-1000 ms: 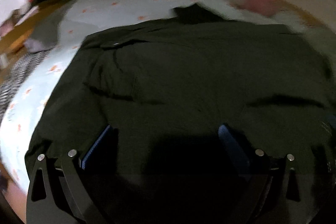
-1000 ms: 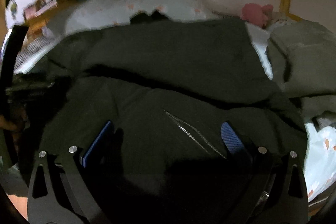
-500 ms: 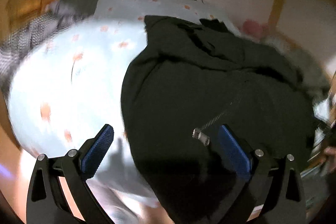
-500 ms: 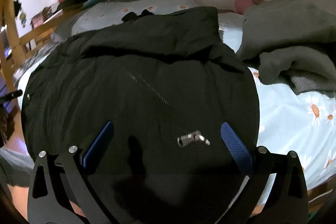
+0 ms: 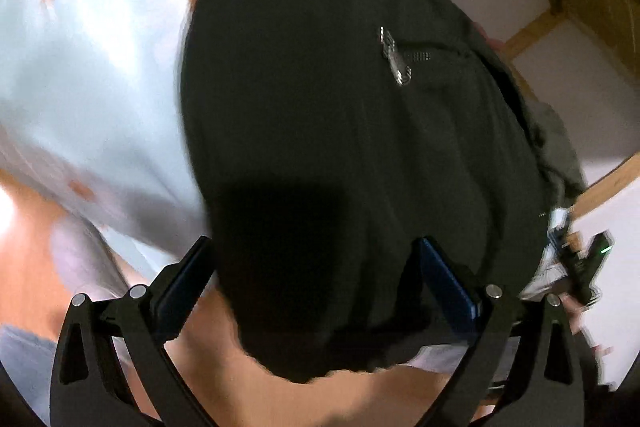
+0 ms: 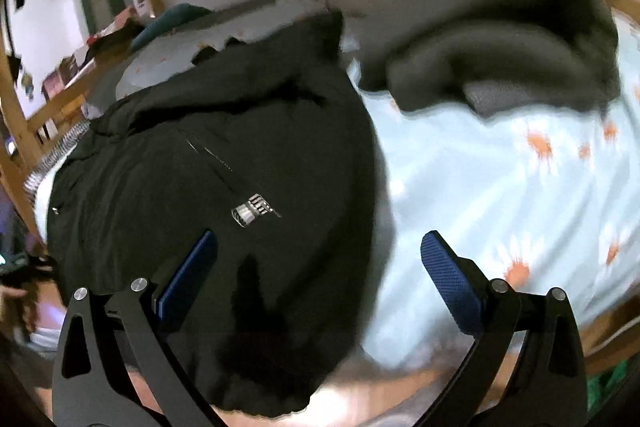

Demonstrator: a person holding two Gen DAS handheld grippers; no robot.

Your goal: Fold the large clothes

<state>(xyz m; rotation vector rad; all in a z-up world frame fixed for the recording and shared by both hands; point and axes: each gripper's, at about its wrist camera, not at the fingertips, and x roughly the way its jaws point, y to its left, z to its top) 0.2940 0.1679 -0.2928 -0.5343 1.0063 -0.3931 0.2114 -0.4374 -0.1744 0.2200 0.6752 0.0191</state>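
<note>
Pale blue bedsheet with orange flower print [image 6: 500,187] covers the bed, wooden bunk frame [image 6: 24,131] around it. The large black padded jacket [image 6: 224,187] lies across the near half of the sheet, already bundled narrow, hem end hanging over the bed edge toward the camera. A rumpled grey-green blanket or garment [image 6: 500,67] sits well apart, far right near the wall. A metal zip pull [image 6: 252,211] shows on top of the jacket – also visible in the left wrist view [image 5: 394,55].

Left gripper [image 5: 316,279]: jaws wide, blue pads either side of the jacket's near end, nothing pinched. Right gripper [image 6: 316,275]: jaws wide too, left pad over the jacket, right pad over bare sheet, empty.

Step, as I judge it: between folds, both tools repositioning at the hem end. Next move likely calls for lowering onto the near edge, closing on the fabric at both corners, and lifting it over toward the collar – padded bulk may slip from a shallow pinch.

Versus a second ago: then the jacket was spread broad, filling both views; half a second ago it was already narrower with the zip pull low near the pads. Now the cameras have swung outward, the sheet fills one side of each view, and the frames are motion-blurred.
</note>
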